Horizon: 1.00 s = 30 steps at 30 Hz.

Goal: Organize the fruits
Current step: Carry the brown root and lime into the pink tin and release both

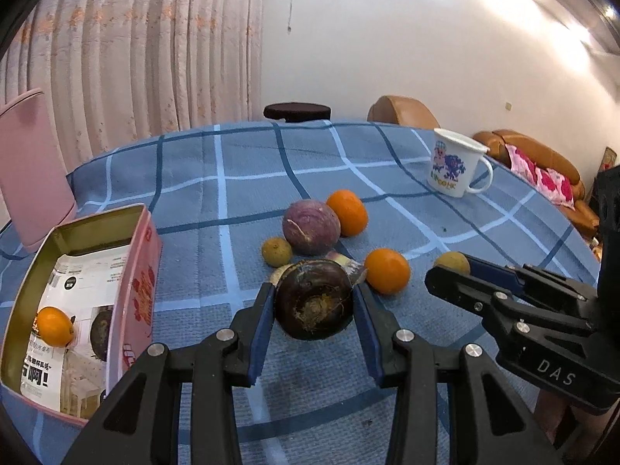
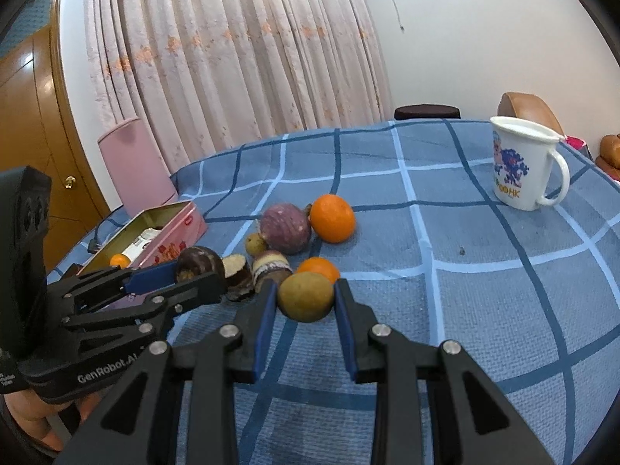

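Observation:
My left gripper (image 1: pixel 314 290) is shut on a dark brown-purple round fruit (image 1: pixel 314 306), held just above the blue checked cloth. My right gripper (image 2: pixel 306 290) is shut on a small yellow-green round fruit (image 2: pixel 306 298). In the left wrist view the right gripper (image 1: pixel 465 267) comes in from the right beside it. On the cloth beyond lie a purple round fruit (image 1: pixel 311 226), two oranges (image 1: pixel 347 212) (image 1: pixel 387 271) and another yellow-green fruit (image 1: pixel 276 251). A pink tin box (image 1: pixel 135 283) at the left holds one orange (image 1: pixel 54 326) on printed paper.
Two cut dark fruit pieces (image 2: pixel 236 271) (image 2: pixel 271 265) lie between the grippers. A white printed mug (image 1: pixel 457 168) stands at the far right of the table. A pink chair back (image 1: pixel 31 170) rises behind the box. Curtains and a sofa lie beyond the table's edge.

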{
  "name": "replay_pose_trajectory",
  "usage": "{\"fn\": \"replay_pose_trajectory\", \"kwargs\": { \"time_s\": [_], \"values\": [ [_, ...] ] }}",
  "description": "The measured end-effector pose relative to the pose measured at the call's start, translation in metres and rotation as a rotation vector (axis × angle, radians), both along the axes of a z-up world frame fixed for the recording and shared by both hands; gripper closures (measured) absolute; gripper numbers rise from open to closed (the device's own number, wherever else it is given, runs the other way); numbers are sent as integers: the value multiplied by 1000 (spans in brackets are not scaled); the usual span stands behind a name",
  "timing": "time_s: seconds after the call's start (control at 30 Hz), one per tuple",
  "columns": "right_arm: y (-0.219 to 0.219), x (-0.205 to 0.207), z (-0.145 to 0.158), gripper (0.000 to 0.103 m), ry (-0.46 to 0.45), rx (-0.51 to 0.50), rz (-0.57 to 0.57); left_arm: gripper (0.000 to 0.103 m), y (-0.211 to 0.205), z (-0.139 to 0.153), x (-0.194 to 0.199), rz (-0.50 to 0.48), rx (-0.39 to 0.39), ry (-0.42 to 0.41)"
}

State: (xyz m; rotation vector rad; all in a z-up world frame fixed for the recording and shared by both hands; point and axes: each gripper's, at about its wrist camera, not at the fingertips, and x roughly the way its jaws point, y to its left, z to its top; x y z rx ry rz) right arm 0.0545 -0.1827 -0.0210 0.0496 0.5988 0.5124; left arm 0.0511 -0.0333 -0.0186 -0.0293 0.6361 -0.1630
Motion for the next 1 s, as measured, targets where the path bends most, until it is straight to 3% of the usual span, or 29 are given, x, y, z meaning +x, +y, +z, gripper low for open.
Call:
{"fn": "replay_pose_trajectory", "kwargs": {
  "time_s": [0.33, 1.0],
  "values": [
    [-1, -8, 4, 70, -44, 15, 16, 61, 8, 7, -9, 28, -32, -56],
    [-2, -25, 13, 70, -148, 31, 33, 61, 0, 20, -36, 69, 43, -225]
  ]
}}
